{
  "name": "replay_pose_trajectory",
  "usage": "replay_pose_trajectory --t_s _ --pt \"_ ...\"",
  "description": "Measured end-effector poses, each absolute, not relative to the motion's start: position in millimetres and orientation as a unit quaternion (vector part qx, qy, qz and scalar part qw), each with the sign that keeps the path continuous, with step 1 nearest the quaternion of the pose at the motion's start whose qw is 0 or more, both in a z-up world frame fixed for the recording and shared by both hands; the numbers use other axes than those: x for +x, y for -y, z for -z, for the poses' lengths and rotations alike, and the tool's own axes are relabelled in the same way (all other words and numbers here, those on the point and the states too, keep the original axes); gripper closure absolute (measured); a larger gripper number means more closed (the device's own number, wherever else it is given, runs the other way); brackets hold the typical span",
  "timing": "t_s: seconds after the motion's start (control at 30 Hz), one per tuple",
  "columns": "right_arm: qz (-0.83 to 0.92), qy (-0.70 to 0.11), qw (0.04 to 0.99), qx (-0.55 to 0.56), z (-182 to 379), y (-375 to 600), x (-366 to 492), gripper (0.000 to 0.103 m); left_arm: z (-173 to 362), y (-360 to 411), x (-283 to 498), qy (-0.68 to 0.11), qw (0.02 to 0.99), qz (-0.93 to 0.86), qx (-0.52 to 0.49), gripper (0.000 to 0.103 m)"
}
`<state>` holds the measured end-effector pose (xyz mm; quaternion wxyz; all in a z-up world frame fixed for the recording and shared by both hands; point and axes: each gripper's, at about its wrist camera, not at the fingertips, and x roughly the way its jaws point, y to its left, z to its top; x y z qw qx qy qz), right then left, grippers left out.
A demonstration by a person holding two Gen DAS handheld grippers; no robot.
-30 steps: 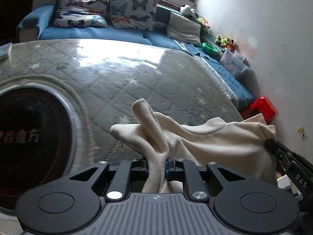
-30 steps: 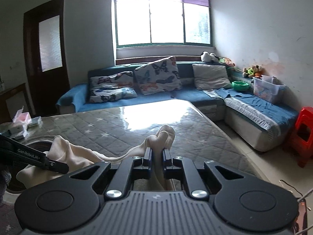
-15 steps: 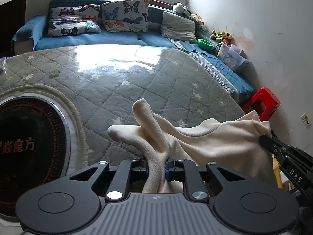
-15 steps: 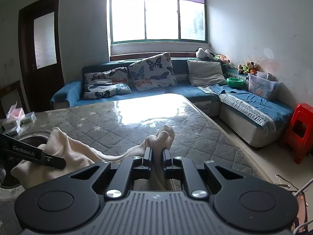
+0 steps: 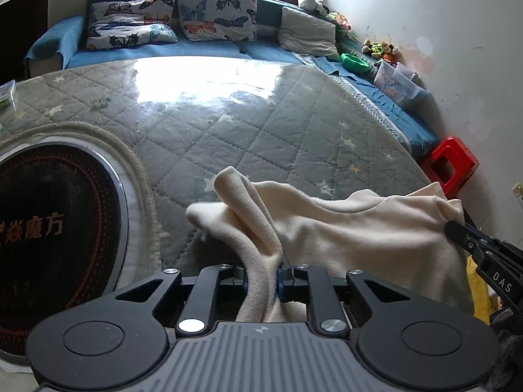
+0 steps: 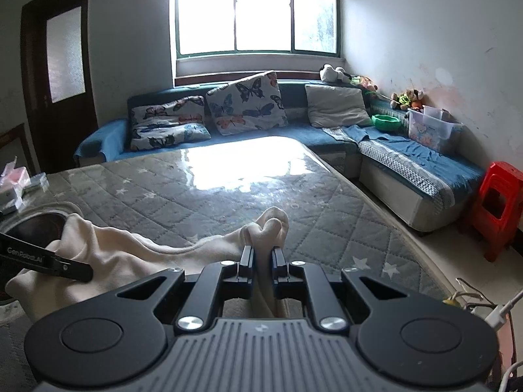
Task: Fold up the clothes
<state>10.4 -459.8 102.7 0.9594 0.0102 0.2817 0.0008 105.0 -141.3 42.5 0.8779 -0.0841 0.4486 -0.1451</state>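
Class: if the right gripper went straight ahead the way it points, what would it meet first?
Probably nothing soon: the right gripper, clamped on the cream garment, points over the quilted table toward the blue sofa; depth is unclear.

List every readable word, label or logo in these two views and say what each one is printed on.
"DAS": on the right gripper, seen at the left view's edge.
"GenRobot.AI": on the left gripper, seen in the right view.
Orange Chinese characters, last two "魔方": on the dark round panel; the first ones are cut off.
Storage box print: too blurred.
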Motion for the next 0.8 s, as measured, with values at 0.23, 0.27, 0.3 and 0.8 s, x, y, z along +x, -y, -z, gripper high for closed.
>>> replay_pose_trajectory --t_s 0.23,0.27,0.3,0.8 --pt "0.012 -0.294 0.956 0.004 -95.6 459.9 13.1 0.093 -36.8 138.4 105.2 -0.454 0.877 0.139 -0.078 0.077" --pt "0.015 -0.294 0.956 0.002 -95.9 460.8 14.2 0.093 -36.6 137.8 105.1 -0.454 0.877 0.138 -0.077 0.076" --pt "0.016 -0.295 0.956 0.003 -96.3 461.0 14.8 0.093 -36.4 137.0 105.1 -0.453 0.878 0.137 -0.076 0.074" --pt "-0.04 -0.321 0.946 -0.01 -82.1 432.1 26.7 0.086 -32.1 105.3 113.7 -0.452 0.883 0.09 -0.09 0.048"
